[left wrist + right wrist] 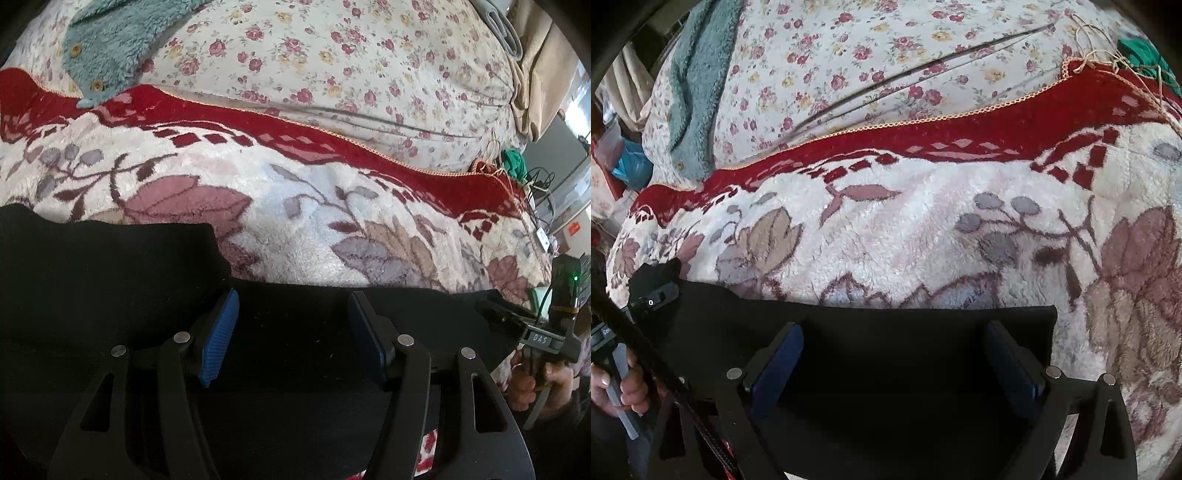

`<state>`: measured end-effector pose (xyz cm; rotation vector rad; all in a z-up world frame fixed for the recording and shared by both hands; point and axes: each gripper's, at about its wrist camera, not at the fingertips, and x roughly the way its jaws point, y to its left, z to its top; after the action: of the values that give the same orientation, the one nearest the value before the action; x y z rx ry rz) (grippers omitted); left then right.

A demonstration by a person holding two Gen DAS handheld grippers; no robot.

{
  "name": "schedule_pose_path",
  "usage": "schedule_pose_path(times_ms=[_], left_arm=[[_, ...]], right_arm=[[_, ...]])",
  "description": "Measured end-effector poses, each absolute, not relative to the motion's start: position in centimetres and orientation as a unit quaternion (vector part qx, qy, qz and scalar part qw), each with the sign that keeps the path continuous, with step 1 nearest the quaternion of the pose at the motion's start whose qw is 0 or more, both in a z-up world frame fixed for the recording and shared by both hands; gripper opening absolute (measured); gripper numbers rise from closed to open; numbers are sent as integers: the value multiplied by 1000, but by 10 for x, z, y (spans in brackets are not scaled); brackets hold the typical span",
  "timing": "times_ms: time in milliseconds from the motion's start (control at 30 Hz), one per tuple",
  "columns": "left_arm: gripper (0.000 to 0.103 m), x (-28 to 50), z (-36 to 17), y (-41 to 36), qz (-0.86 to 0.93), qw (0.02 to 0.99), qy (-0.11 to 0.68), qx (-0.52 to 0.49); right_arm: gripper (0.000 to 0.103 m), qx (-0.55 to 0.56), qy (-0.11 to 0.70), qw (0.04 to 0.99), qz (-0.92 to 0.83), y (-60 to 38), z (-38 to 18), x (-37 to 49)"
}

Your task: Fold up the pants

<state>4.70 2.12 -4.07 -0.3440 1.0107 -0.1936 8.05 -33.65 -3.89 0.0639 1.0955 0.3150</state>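
The black pants (110, 280) lie flat on a plush flowered blanket (280, 206). In the left wrist view they fill the lower half, with a raised fold at the left. My left gripper (293, 299) is open just above the cloth, its blue pads (221, 332) wide apart and holding nothing. In the right wrist view the pants (894, 369) end in a straight edge with a corner at the right. My right gripper (894, 328) is open over that edge, empty. The right gripper's body (546, 332) shows at the left view's right edge.
The blanket has a red border (960, 129) and lies on a rose-print quilt (332, 55). A teal fleece garment (107, 44) with buttons lies at the far left. Green cloth and cords (513, 162) sit at the bed's right edge. A hand (624, 387) grips the other handle.
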Motion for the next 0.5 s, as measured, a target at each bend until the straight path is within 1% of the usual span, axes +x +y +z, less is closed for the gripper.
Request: schedule_pose_path(times_ms=[167, 267, 500], left_arm=[[61, 47, -40, 18, -94, 857, 485, -150], [61, 47, -41, 18, -94, 857, 485, -148], [61, 48, -42, 25, -100, 851, 483, -180]], right_arm=[[97, 2, 518, 844, 139, -329, -40, 78], [97, 4, 521, 842, 140, -331, -42, 80], [97, 18, 520, 842, 145, -334, -42, 81]])
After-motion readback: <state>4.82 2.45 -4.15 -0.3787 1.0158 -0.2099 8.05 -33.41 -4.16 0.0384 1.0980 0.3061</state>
